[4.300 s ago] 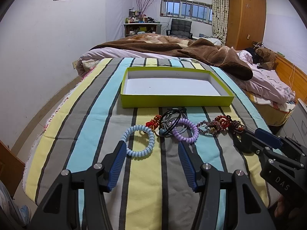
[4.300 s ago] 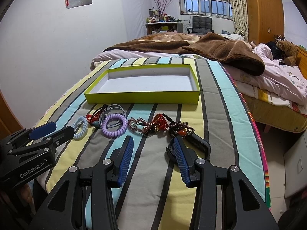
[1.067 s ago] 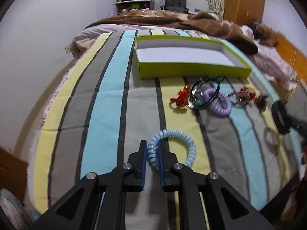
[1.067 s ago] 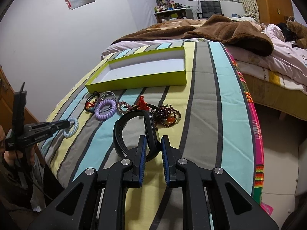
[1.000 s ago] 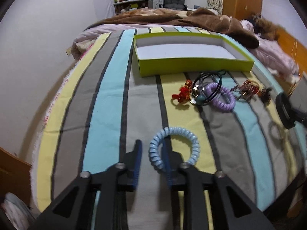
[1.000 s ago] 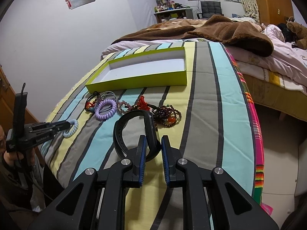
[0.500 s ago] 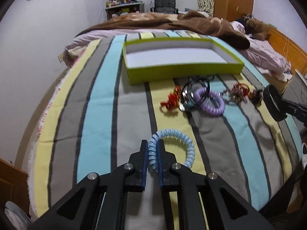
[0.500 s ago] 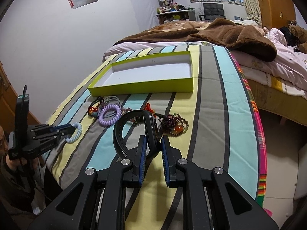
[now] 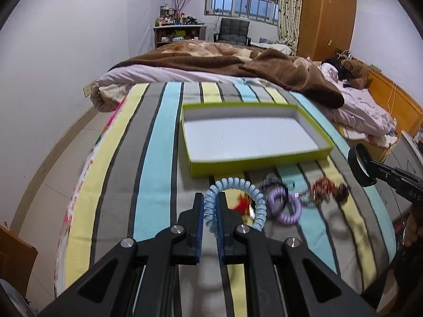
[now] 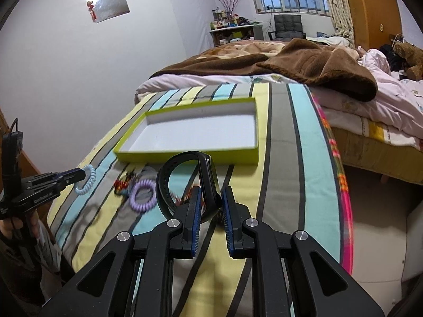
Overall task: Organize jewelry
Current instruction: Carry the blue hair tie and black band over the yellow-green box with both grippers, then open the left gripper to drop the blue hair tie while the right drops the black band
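Note:
My left gripper (image 9: pixel 210 206) is shut on a light blue coil bracelet (image 9: pixel 239 185) and holds it above the striped bed cover, just short of the lime-green tray (image 9: pixel 195 170). My right gripper (image 10: pixel 209 198) is shut on a black wristband (image 10: pixel 164 182), lifted above the cover in front of the tray (image 10: pixel 185 155). The tray's white inside holds nothing. A purple coil ring (image 9: pixel 286 212), red charms (image 9: pixel 242 203) and dark beaded bracelets (image 9: pixel 327 189) lie on the cover before the tray. The other gripper shows in each view: the right (image 9: pixel 370 171), the left (image 10: pixel 76 175).
A brown blanket (image 9: pixel 238 63) and pink quilt (image 9: pixel 364 111) lie behind the tray. The bed's left edge drops to the floor by the white wall. A wooden wardrobe (image 9: pixel 325 18), desk and chair stand at the far end.
Both grippers have risen and moved forward toward the tray, each with its piece held. The jewelry pile on the cover has not moved.

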